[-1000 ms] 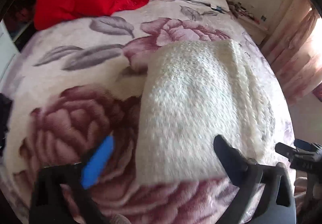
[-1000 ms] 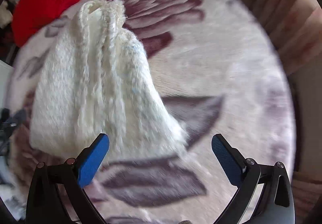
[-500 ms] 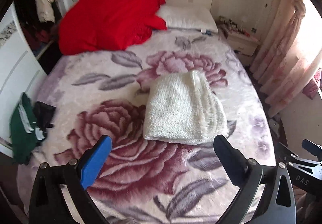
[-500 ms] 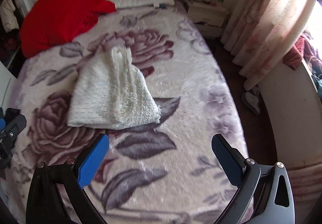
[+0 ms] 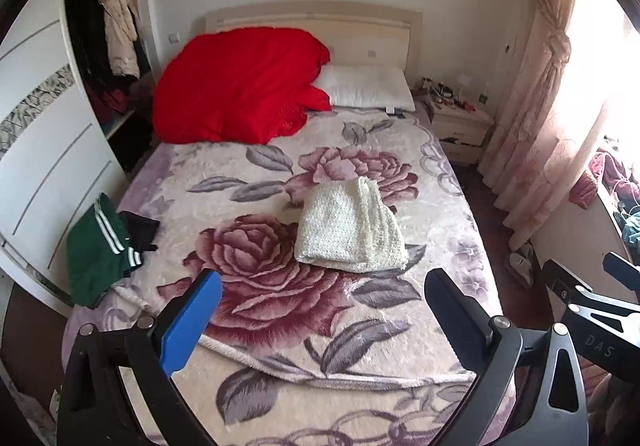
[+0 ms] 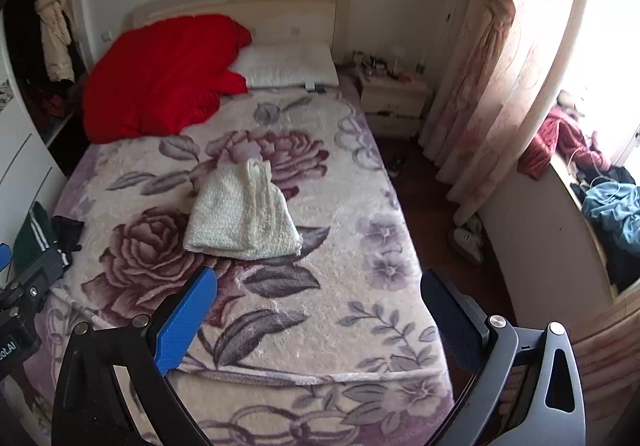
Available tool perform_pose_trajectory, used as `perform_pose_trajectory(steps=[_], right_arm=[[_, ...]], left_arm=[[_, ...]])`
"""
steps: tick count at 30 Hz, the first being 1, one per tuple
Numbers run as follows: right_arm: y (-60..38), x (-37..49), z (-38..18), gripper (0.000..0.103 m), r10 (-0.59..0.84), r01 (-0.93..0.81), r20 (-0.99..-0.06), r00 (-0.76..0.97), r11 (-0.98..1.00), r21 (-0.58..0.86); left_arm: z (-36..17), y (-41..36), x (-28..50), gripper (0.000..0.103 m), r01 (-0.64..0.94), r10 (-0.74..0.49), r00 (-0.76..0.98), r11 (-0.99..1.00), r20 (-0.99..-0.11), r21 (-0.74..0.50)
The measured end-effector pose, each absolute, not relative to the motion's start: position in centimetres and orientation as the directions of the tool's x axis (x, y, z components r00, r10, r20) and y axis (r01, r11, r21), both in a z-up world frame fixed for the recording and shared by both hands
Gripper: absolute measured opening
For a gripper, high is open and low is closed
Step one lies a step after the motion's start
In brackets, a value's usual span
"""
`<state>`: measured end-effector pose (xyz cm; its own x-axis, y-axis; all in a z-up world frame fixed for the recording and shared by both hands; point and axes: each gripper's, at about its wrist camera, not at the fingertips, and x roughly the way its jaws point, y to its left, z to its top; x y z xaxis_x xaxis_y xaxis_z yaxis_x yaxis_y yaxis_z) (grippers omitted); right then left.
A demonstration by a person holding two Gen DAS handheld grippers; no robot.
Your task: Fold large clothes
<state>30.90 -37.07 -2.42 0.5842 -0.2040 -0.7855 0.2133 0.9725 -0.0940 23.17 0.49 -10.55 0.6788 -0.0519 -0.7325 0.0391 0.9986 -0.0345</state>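
Sweater (image 5: 350,228) lies folded into a compact white knit bundle, mid bed, on the floral blanket (image 5: 256,330), slightly right of centre and resting on the rose print; layered edges show along its right side (image 6: 244,215). Fold looks done, nothing loose trailing out; judging from this, only a tidy-up or moving on to another garment is left. Left gripper (image 5: 322,316) hovers at the near end of the bed, fingers spread wide, holding nothing, well apart from the sweater. Right gripper (image 6: 318,312) same: spread wide, empty, near foot of bed. Green garment (image 5: 98,250) with white stripes sits unfolded at left bed edge, maybe next. Red quilt (image 5: 240,83) and pillow (image 5: 366,87) far at the headboard, curtain (image 6: 484,57) right
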Motion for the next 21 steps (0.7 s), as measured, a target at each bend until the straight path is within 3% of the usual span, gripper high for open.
perform_pose_trajectory(steps=[21], right_arm=[[-35.2,16.1,12.7,0.103,-0.132,0.137,-0.684,0.718,0.989,-0.048]], left_arm=[[-1.6,0.4,12.6,0.103,-0.011,-0.008,0.755,1.000,-0.656,-0.025]])
